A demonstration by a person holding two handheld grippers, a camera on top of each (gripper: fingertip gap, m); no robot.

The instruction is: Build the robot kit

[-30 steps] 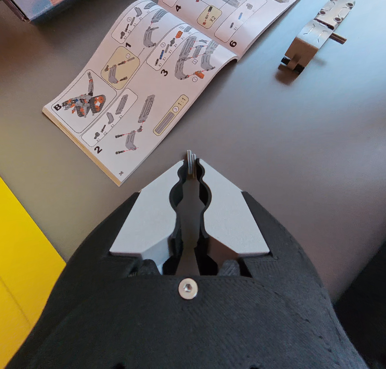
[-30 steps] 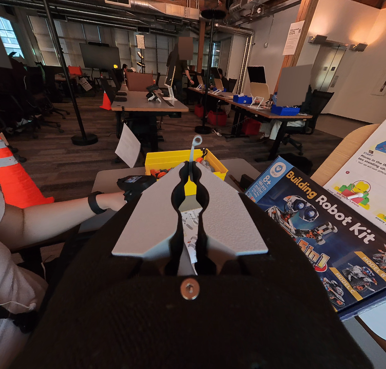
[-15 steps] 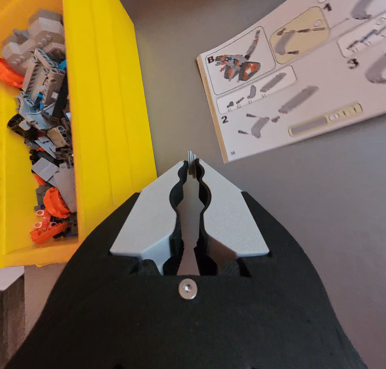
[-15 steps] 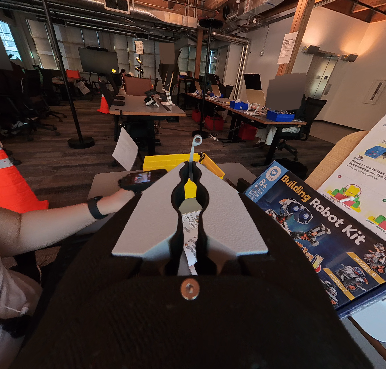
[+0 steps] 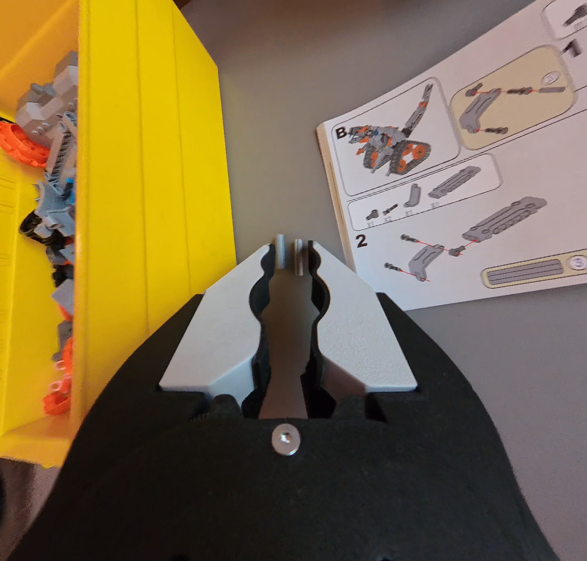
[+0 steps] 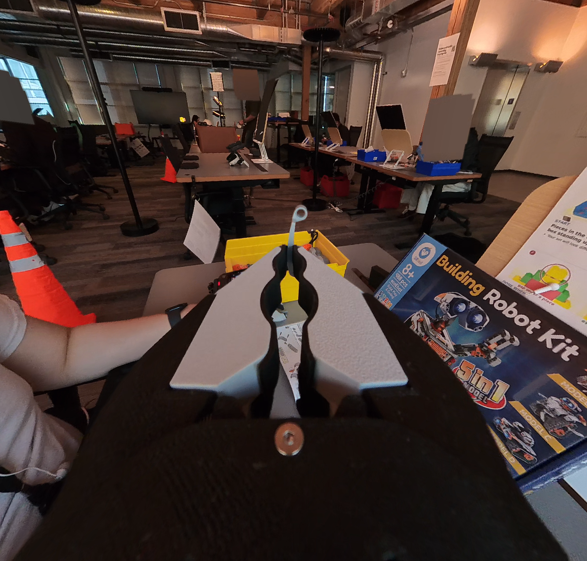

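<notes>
My left gripper (image 5: 289, 253) hovers over the grey table (image 5: 279, 101), its jaws slightly apart and empty. It sits between a yellow bin (image 5: 143, 164) of grey, orange and black building pieces (image 5: 54, 171) on the left and an open instruction booklet (image 5: 460, 196) on the right. My right gripper (image 6: 289, 253) is held up in the air, shut on a thin pale grey beam (image 6: 297, 218) with a ring at its top end. The yellow bin (image 6: 254, 250) shows behind it, and the booklet (image 6: 287, 339) shows between the fingers.
A blue kit box (image 6: 476, 339) leans at the right, with a printed card (image 6: 556, 260) behind it. A person's arm (image 6: 95, 339) reaches in from the left. An orange cone (image 6: 31, 276), poles, desks and chairs fill the room beyond. My hands' fingertips stand some 45 cm from each other.
The left gripper swung left from the booklet to beside the yellow bin, and its jaws have parted a little. The right gripper kept its hold on the beam and tilted slightly.
</notes>
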